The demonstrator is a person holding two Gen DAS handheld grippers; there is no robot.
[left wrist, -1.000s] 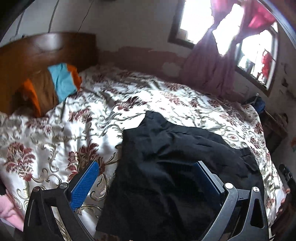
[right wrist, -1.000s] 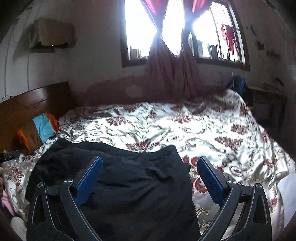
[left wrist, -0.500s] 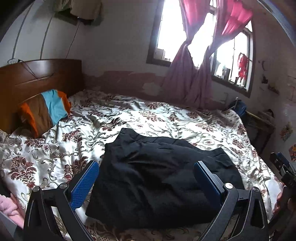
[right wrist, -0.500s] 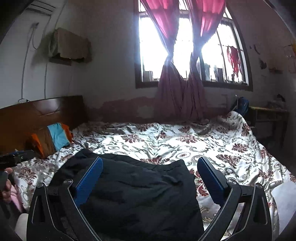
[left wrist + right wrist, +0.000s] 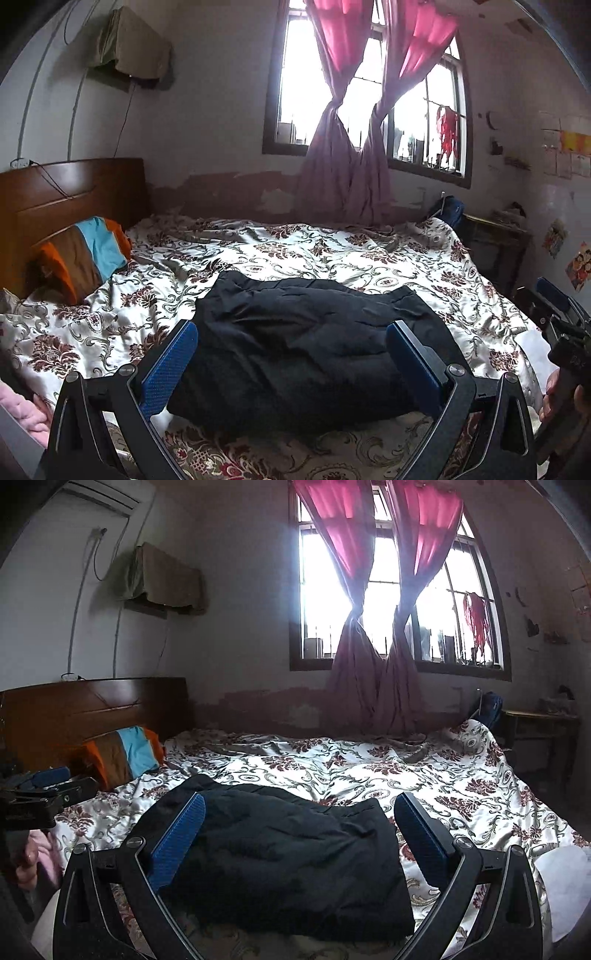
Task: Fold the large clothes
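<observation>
No brand, label or readable writing on anything in either view; the wall posters [image 5: 578, 266] at far right are too small to read.

Count: 1 black garment [image 5: 306, 350], 1 bed with a floral bedspread [image 5: 332, 251], 1 striped pillow [image 5: 88, 254] in orange, brown and blue, 1 wooden headboard [image 5: 70, 195], 1 window [image 5: 399, 590] with 2 pink curtains [image 5: 369, 657] knotted at mid height, 1 small desk [image 5: 539, 720] beside the bed's far corner, 1 blue bag [image 5: 491, 705] near it.

The garment lies folded in a rough rectangle on the near half of the bedspread, flat, with wrinkles across its top. It is well apart from the pillow, which leans at the headboard.

Left gripper [image 5: 291, 365]: jaws spread wide, nothing between them, held above and short of the garment's near edge. In the left wrist view the garment fills the gap between the 2 blue pads [image 5: 170, 365], but no contact shows.

Right gripper [image 5: 299, 842]: jaws likewise spread wide, holding nothing, hovering over the near edge of the garment. In its view the garment sits between the 2 fingers and slightly to the left, untouched.

Each gripper shows at the edge of the other's view: the right at far right of the left wrist view, the left at far left of the right wrist view.
</observation>
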